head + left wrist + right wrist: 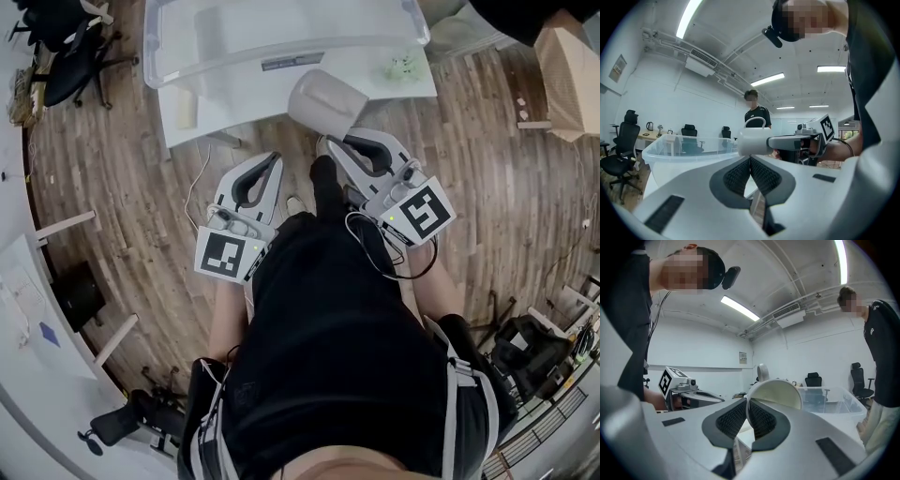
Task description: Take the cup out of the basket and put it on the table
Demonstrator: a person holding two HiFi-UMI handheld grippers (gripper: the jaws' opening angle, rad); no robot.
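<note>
The right gripper point(746, 404) pinches the rim of the white cup point(326, 101), holding it tilted in the air at the table's point(211, 112) near edge, outside the clear basket point(159, 56), while the left gripper point(750, 161) has its jaws closed on nothing

The left gripper point(272, 161) is held out before the body, its jaws together and empty. The right gripper point(339, 141), just beside it, pinches the rim of the cup point(323, 101).

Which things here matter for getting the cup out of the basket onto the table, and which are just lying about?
For the job: cup, gripped by the right tool; clear basket; white table.
Lying about: black office chair; tan box; floor cable; left tool, shut and empty.
</note>
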